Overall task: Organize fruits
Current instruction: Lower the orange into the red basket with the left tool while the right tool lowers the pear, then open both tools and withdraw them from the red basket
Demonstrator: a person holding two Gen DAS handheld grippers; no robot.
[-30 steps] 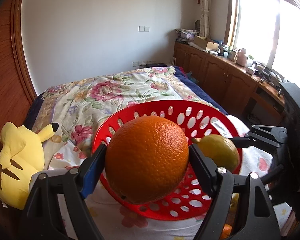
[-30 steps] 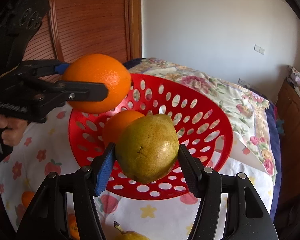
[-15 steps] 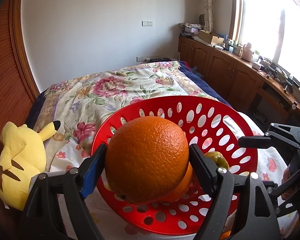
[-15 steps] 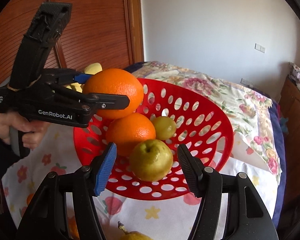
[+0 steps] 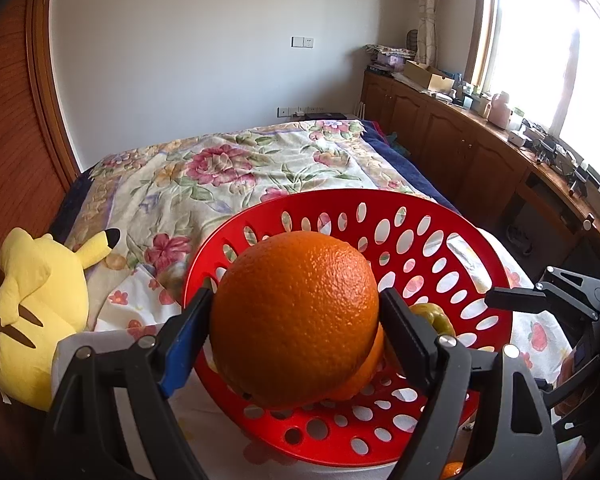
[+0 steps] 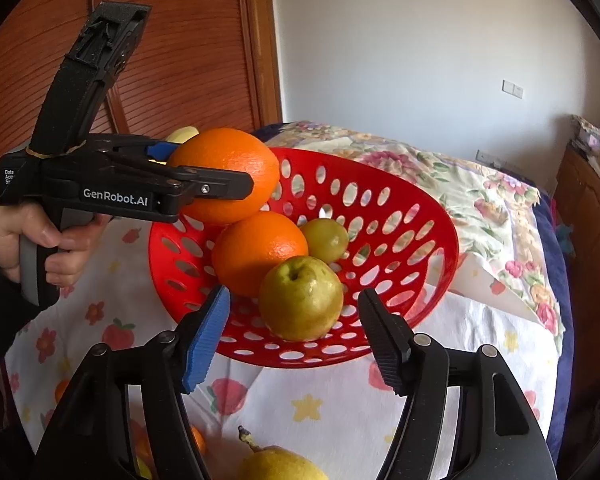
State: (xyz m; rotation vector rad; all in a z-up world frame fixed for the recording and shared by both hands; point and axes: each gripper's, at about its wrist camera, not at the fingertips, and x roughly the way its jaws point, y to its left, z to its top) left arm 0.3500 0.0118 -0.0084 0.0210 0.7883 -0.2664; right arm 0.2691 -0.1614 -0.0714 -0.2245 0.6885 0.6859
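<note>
Over the bed, red basket [image 6: 428, 264] on a fruit-print cloth [image 6: 480, 344], tilted toward both cameras. Inside: one orange [image 6: 256, 252], one small green fruit [image 6: 326, 238], and one pear [image 6: 300, 298] lying at the near wall. Right gripper [image 6: 294, 336] spread, jaws just opened wider, pads clear of the pear on both sides; pear judged released into the basket. Left gripper [image 5: 296, 320] pinching a large orange [image 5: 294, 320] between its pads, jaws slightly eased; held above the basket's near rim, just over the orange inside, not yet set down. Hand [image 6: 32, 240] on the left gripper's handle. Outside the basket: another pear [image 6: 278, 464] and small orange fruits [image 6: 196, 440] on the cloth at the bottom edge. Task judged roughly halfway: three fruits in, one on the way, several left. Yellow plush toy [image 5: 36, 312] beside the cloth.
</note>
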